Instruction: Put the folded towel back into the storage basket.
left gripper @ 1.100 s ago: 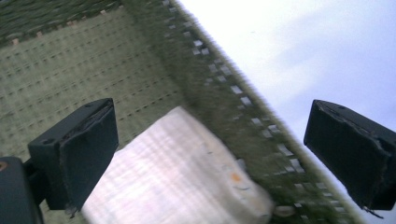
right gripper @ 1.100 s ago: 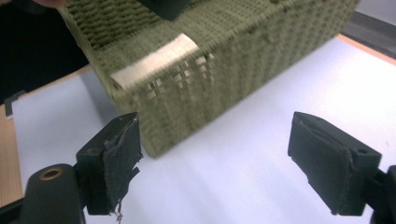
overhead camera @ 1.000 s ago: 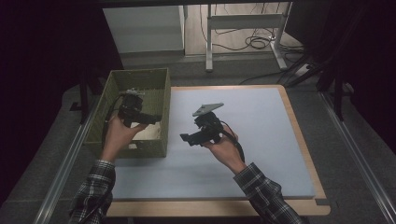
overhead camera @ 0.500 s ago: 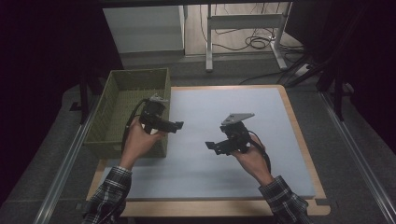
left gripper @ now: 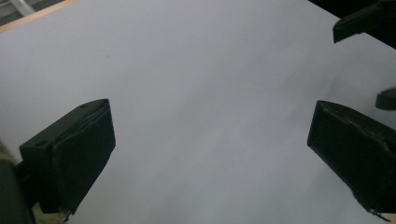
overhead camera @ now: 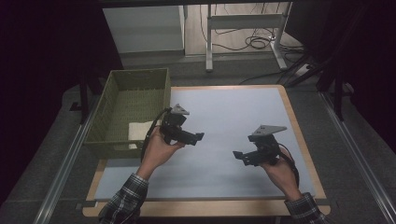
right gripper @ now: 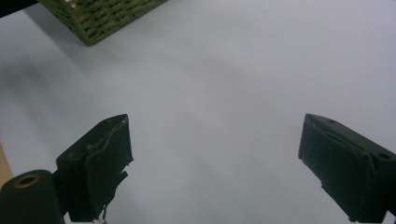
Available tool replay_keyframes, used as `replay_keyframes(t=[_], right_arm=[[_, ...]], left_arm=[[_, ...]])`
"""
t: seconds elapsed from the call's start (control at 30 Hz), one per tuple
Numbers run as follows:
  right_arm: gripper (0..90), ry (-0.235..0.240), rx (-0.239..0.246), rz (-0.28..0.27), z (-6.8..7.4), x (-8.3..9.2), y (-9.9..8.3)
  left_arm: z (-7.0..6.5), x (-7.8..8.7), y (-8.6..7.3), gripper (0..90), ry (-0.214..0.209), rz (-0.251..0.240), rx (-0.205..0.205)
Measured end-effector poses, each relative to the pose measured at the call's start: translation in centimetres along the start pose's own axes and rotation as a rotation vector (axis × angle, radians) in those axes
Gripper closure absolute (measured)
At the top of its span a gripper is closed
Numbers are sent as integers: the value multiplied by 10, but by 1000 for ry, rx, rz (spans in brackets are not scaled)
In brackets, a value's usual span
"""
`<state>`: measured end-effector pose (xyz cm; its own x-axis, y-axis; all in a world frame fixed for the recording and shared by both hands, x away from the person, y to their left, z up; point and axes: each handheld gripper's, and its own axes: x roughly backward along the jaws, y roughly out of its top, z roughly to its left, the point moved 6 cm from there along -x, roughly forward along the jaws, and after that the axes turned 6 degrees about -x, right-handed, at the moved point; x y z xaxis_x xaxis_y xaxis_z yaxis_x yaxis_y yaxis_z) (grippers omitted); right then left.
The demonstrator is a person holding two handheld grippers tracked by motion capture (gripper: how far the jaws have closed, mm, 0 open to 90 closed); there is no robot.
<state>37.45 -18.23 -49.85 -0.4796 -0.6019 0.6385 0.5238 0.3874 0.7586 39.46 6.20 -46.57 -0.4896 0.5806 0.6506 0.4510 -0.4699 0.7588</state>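
Both tools empty, jaws apart, nothing between them.

Left tool: black, grey three-cornered plate on top, held over the table just off the basket's near right corner, jaws aimed toward the right edge. In the left gripper view its jaws stand wide with only the pale blue-grey mat under them; the tips of the other tool show at the top right.

Right tool: same build, held near the table's right edge toward the near side, jaws aimed left at the other tool. Its jaws have just been opening and now stand wide in the right gripper view, bare mat between them.

The two tools face each other, well apart, over the near half of the table.

Basket: green woven, rectangular, open top, sits at the table's left edge and overhangs it. Inside: one white cloth, folded or crumpled, lying flat in the near right corner. Rest of the basket floor is bare weave. A corner of the basket shows at the top left of the right gripper view.

Table: wood rim, mat covering nearly all of it.
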Motion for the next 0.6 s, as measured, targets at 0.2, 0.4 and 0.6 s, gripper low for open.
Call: replay_keyframes(t=[0.2,0.4,0.6], right_arm=[[91,-35,-3,0,-14,11,-22],[72,-39,0,34,-22,7,-46],[58,-58,2,56,-27,-2,-64]], left_arm=[[-22,-15,-16,13,-34,-8,-18],[-39,-36,-46,13,-72,4,-4],[-47,-56,-77,13,-54,32,-10]])
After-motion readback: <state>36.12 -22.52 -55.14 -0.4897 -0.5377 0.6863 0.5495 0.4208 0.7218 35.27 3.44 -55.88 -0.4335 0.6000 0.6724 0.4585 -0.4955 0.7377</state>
